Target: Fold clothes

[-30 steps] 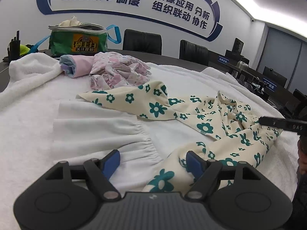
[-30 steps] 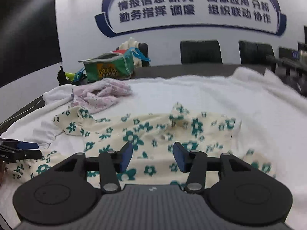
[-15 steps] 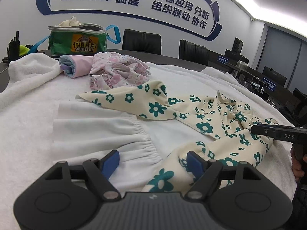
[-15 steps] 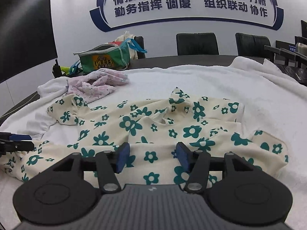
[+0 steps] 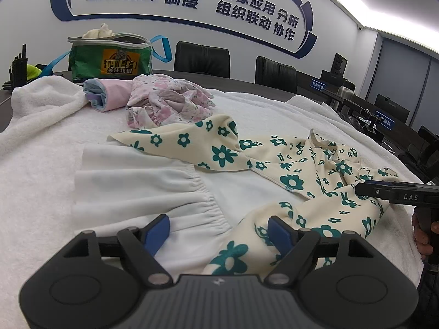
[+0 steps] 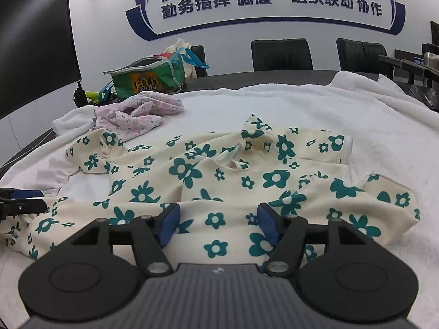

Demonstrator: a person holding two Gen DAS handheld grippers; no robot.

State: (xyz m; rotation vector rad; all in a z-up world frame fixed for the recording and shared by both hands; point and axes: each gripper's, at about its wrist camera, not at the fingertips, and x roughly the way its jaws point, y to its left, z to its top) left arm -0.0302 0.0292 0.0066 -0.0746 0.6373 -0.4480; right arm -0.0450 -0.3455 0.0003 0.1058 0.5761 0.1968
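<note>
Since the flowered garment (image 6: 225, 181) lies rumpled across the white towel (image 6: 315, 115), limp, light and probably drapey, both left gripper (image 5: 219, 229) and right gripper (image 6: 218, 220), fingers spread and empty, should pinch hems or corners

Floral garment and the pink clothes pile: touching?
Touching. In the right wrist view the floral garment's far-left sleeve runs straight into the edge of the pink clothes pile with no towel showing between them; the left wrist view agrees.

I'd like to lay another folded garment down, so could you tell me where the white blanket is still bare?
Bare blanket lies beyond the floral garment, toward the chairs, and along its right side. The left is crowded: pink clothes and green bag.
</note>
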